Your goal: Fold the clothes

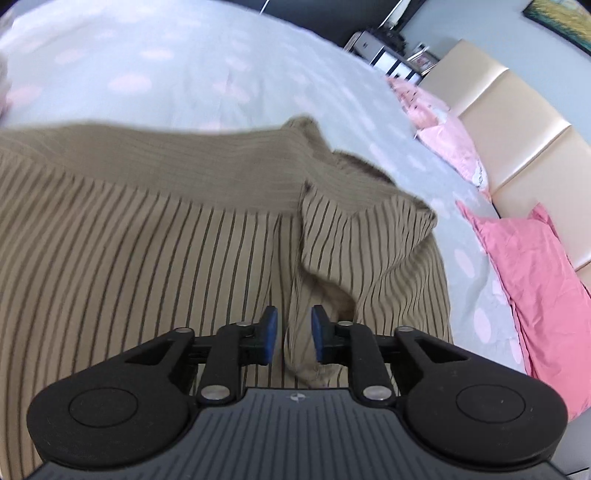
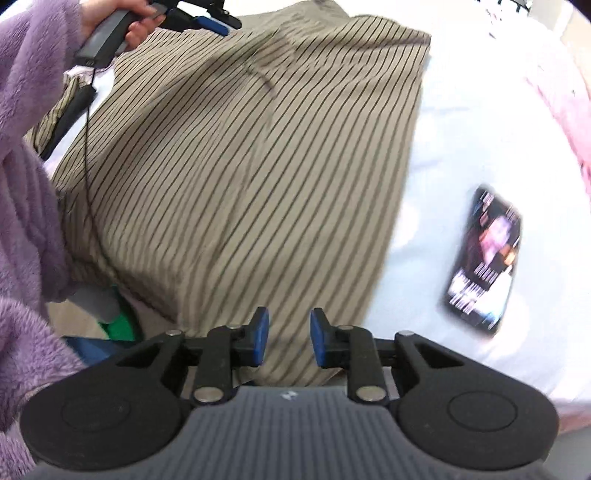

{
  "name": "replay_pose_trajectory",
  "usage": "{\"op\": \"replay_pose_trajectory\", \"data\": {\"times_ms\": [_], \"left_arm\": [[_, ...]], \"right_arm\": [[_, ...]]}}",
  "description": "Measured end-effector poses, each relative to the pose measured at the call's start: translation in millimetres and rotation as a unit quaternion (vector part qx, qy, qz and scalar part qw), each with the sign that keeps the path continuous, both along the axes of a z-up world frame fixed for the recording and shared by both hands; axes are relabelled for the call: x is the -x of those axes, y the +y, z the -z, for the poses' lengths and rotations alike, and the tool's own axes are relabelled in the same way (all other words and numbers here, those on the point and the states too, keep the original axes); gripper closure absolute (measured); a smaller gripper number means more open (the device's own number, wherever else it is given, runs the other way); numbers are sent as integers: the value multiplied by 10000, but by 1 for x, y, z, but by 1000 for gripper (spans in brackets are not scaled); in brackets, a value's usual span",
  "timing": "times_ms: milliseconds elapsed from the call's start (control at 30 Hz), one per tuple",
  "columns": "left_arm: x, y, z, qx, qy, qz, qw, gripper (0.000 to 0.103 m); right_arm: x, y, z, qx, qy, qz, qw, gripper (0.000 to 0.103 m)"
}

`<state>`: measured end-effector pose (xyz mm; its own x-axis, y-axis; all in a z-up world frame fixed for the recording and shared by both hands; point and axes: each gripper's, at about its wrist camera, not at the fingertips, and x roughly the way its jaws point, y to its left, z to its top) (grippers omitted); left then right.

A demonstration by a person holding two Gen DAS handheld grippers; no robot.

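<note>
A tan garment with thin dark stripes lies spread on the bed, one flap folded over at its right. My left gripper hovers just over it, blue pads apart, with a raised crease of the cloth running between them and no pad pressing on it. In the right wrist view the same garment fills the middle. My right gripper is open above its near hem, nothing clamped. The left gripper shows at the top, held by a hand.
The pale sheet with pink spots covers the bed. Pink pillows lean on a cream headboard at the right. A phone with a lit screen lies on the sheet right of the garment. A fluffy purple sleeve fills the left.
</note>
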<state>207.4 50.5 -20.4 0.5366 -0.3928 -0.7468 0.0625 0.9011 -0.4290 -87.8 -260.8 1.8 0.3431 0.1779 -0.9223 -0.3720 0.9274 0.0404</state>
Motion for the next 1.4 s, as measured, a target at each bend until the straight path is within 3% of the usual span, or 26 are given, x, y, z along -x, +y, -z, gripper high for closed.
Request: {"op": "replay_pose_trajectory", "data": {"times_ms": [200,400,600,633,733,767,967,1133,1267,1400], "left_arm": [[-31,-13,-9,-278,-321,233,9988,61],[-79,-36,1,-558,-475,511,9960,60],[-127,-55,30,-774,-501,626,9938,60],[-132,-58,35,-791,-504,708,9931,62],[-142,-63,45,-816,-533,865,9915,97],[-142,-62,46,-745,-585,851,9919,100],[-134,-44,17,-529,-935,936,9898,102],[-137,-30,3,-307,-918,872,9915,102],[-140,-29,9,-247,-891,889,9917,102],[-139,-23,12,-98,-922,865,9919,102]], "right_arm": [[-63,-21,-18,-87,64,-121,9999,67],[-143,-38,-10,-16,153,-35,9999,66],[-229,-61,9,-386,211,591,9973,65],[-240,-66,11,-462,195,724,9961,65],[-274,-78,17,-585,54,1127,9919,65],[-285,-83,19,-637,0,1261,9900,65],[-345,-101,22,-795,-455,1820,9790,66],[-405,-108,10,-1140,-635,2222,9662,67],[-453,-94,4,-1220,-781,2224,9641,67],[-496,-74,17,-866,-852,2158,9689,70]]}}
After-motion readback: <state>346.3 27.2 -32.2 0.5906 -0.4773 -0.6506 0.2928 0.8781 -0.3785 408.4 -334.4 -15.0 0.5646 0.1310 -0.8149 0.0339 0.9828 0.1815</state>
